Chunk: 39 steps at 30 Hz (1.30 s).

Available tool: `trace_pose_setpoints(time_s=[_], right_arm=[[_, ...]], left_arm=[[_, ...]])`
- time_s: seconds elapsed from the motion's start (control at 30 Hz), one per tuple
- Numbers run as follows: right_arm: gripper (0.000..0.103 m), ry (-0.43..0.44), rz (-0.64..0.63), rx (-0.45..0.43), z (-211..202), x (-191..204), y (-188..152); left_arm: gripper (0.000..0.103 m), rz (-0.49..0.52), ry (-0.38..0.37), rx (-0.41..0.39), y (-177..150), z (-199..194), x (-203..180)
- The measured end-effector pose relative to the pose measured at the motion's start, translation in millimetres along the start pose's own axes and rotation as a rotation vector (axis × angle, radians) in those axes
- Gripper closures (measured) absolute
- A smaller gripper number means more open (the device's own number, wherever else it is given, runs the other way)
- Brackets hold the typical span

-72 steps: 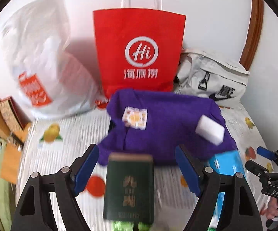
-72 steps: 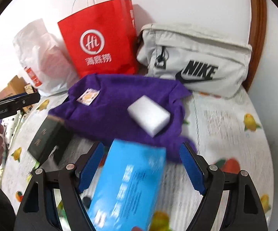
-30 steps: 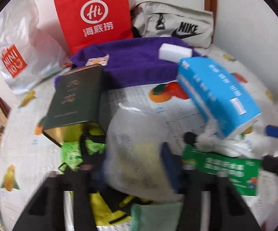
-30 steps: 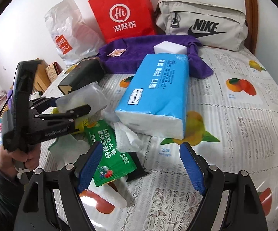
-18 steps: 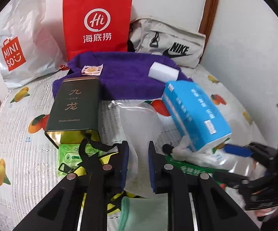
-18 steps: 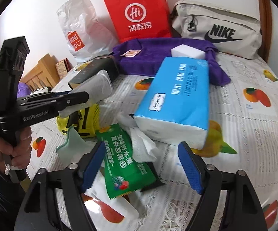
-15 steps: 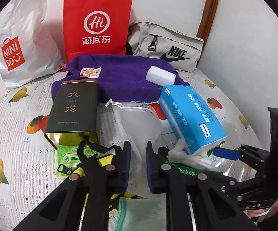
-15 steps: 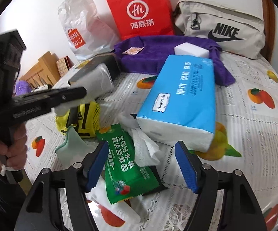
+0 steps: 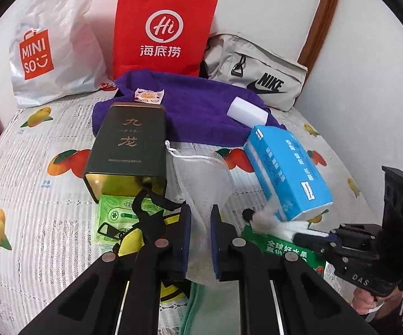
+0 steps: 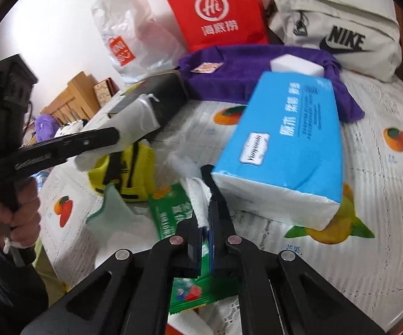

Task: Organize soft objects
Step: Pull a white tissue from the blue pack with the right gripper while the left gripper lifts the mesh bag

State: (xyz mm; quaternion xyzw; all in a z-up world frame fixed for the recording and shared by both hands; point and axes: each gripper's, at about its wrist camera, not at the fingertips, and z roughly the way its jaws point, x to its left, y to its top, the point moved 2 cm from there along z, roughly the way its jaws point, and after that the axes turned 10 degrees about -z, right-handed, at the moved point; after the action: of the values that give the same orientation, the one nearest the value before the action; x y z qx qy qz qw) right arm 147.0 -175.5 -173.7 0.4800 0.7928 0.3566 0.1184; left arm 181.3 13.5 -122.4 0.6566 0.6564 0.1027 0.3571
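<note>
The left gripper point(image 9: 200, 231) pinched a mesh pouch point(image 9: 201, 173); the right gripper point(image 10: 204, 233) (jaws just closing) clamped a white tissue point(image 10: 198, 198)

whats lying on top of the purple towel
On the purple towel lie a white sponge block and a small orange-print sachet. The dark green tin overlaps its near edge. Whatever is under the towel is covered.

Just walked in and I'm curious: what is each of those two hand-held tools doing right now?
Left tool: shut on the white mesh drawstring pouch.
Right tool: jaws have just closed, pinching the white tissue.
</note>
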Motion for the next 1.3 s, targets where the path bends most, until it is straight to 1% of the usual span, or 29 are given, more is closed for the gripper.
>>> trace_pose_setpoints(time_s=[0.1, 0.2, 0.37, 0.43, 0.47, 0.53, 0.6, 0.7, 0.87, 1.03, 1.3], right_arm=[[0.100, -0.024, -0.019, -0.010, -11, 4, 0], [0.100, -0.050, -0.011, -0.020, -24, 1, -4], [0.100, -0.122, 0.014, -0.002, -41, -13, -21], [0.100, -0.142, 0.025, 0.009, -44, -19, -28], [0.100, -0.150, 0.037, 0.015, -43, -22, -33], [0.100, -0.146, 0.052, 0.028, -41, -26, -40], [0.100, -0.158, 0.057, 0.043, -37, -28, -45], [0.100, -0.161, 0.063, 0.055, -32, -30, -49], [0.100, -0.156, 0.060, 0.050, -33, -27, -50], [0.100, -0.158, 0.057, 0.050, -33, -25, -50], [0.100, -0.168, 0.039, 0.017, -46, -22, -41]], left_arm=[[0.090, 0.006, 0.008, -0.010, 0, -5, 0], [0.090, 0.004, 0.022, -0.018, -2, -12, 5], [0.090, -0.027, 0.062, -0.017, -11, -23, 23], [0.090, -0.050, 0.095, -0.007, -16, -24, 33], [0.090, -0.065, 0.123, 0.005, -19, -22, 39], [0.090, -0.087, 0.140, 0.023, -25, -16, 49], [0.090, -0.105, 0.126, 0.045, -32, -9, 55], [0.090, -0.115, 0.103, 0.047, -34, -2, 55], [0.090, -0.131, 0.064, 0.056, -35, 4, 50], [0.090, -0.147, 0.045, 0.054, -37, -1, 53], [0.090, -0.137, 0.086, 0.006, -34, -27, 57]])
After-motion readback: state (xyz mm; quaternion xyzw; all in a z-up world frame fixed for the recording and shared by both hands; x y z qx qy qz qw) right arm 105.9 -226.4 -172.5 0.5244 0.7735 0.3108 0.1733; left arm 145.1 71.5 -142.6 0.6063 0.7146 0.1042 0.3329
